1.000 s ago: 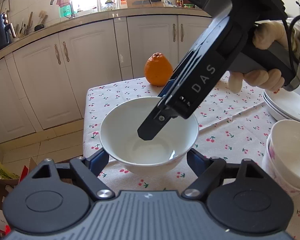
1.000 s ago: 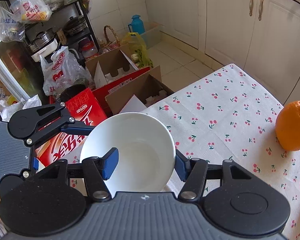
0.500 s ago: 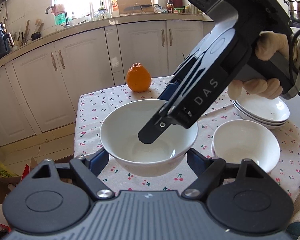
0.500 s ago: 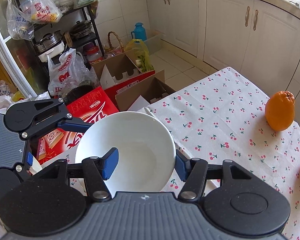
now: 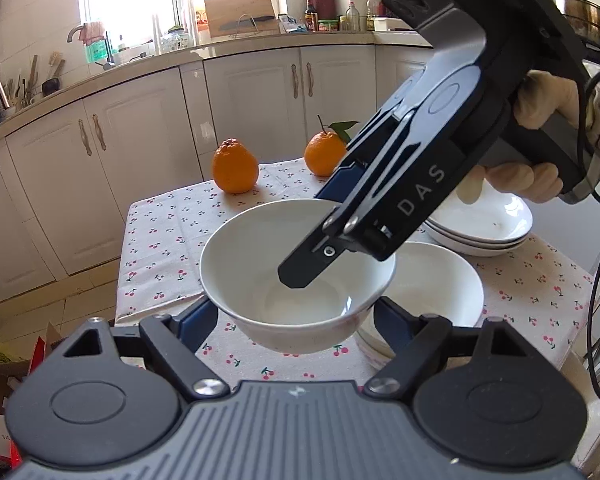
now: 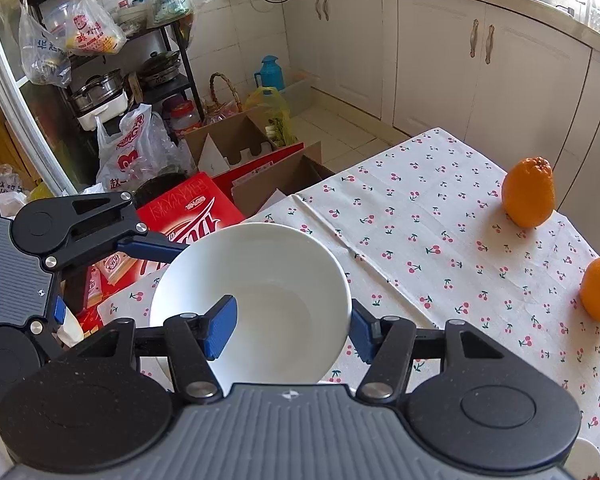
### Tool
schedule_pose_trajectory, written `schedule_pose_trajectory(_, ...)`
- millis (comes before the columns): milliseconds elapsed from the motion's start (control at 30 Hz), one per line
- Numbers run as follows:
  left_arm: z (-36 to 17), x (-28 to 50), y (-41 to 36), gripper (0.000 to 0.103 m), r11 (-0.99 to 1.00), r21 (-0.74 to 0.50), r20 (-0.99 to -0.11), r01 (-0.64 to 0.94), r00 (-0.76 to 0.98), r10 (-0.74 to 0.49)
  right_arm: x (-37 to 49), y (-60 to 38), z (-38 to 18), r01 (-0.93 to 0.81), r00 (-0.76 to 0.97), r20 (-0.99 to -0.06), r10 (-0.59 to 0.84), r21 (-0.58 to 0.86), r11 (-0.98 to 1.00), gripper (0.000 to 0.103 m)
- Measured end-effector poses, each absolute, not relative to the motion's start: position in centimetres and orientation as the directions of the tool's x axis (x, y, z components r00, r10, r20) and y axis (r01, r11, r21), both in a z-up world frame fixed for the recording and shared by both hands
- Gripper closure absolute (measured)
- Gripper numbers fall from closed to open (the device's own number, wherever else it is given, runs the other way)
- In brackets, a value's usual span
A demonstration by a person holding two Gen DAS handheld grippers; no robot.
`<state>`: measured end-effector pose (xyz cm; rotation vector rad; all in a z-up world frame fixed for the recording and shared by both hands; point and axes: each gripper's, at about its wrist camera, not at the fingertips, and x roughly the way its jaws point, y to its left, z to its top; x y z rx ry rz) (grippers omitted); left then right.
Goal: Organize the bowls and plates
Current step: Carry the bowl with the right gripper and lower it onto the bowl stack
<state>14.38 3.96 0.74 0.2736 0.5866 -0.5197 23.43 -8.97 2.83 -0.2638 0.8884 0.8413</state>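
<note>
Bowl in air: round white ceramic bowl (image 5: 296,280) held above the cherry-print tablecloth (image 5: 168,248), near-left corner.
Right gripper (image 6: 288,322) clenched on bowl wall, one finger inside, one outside. Left gripper (image 5: 296,320) jaws spread either side of bowl base, contact unclear. Second white bowl (image 5: 448,284) just right; stacked white plates (image 5: 484,232) far right; two oranges (image 5: 236,166) far side.
</note>
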Motion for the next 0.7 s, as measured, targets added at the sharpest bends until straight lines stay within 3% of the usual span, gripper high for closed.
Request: schedule_pose_trajectory(700, -0.2, 13.1, -0.8, 0.018, 0.768, 0.043, -0.598, 0.639, 0.632, -0.493, 19.5, -15.6, 2.5, -0.65, 0.421, -0.763, 0.491, 0.124, 0.75, 0.038)
